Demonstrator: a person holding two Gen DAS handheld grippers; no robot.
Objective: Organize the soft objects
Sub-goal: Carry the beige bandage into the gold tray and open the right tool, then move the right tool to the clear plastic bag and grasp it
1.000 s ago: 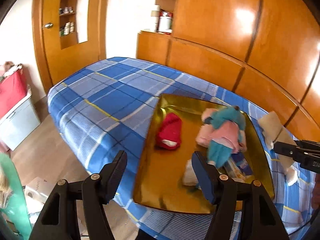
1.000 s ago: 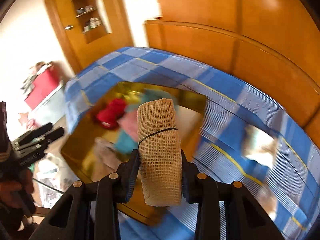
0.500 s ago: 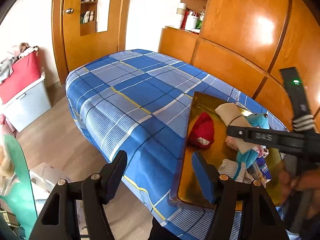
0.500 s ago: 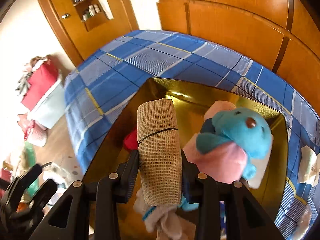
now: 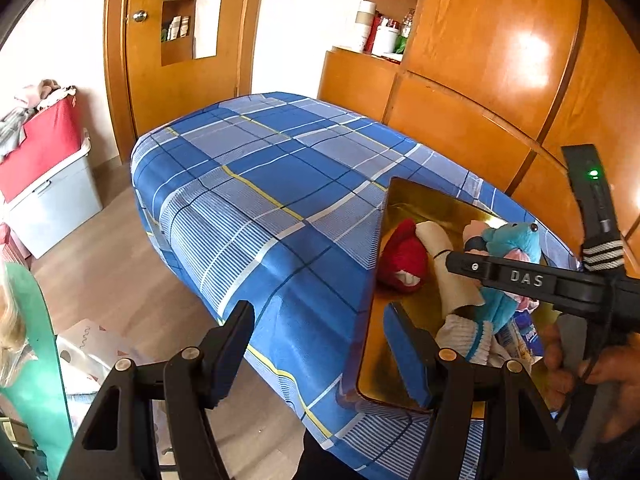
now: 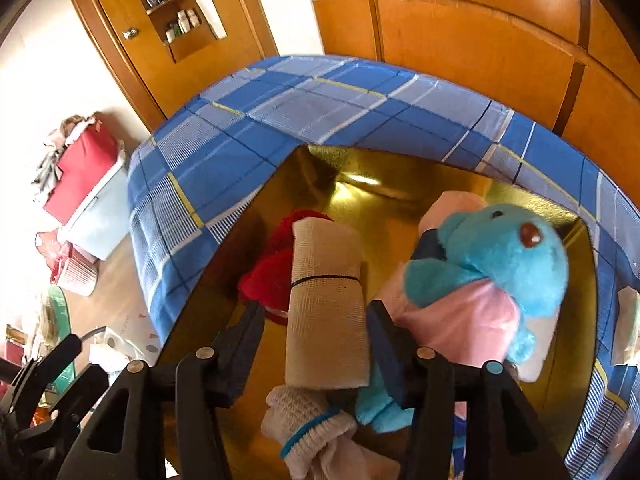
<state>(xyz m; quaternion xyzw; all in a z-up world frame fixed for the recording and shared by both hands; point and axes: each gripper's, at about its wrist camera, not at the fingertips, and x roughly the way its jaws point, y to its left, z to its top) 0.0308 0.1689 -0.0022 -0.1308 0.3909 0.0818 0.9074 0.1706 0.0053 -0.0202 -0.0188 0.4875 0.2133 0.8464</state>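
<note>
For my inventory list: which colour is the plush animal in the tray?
Turquoise blue with pink clothing, clearest in the right wrist view: plush animal.

Bright daylight, wardrobe [image 5: 532,52] glare, fisheye-warped edges

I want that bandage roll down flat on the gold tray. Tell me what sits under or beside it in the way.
The bandage roll sits between the right gripper's open fingers, over the gold tray. The white sock lies beneath its near end; the red plush and blue teddy flank it.
</note>
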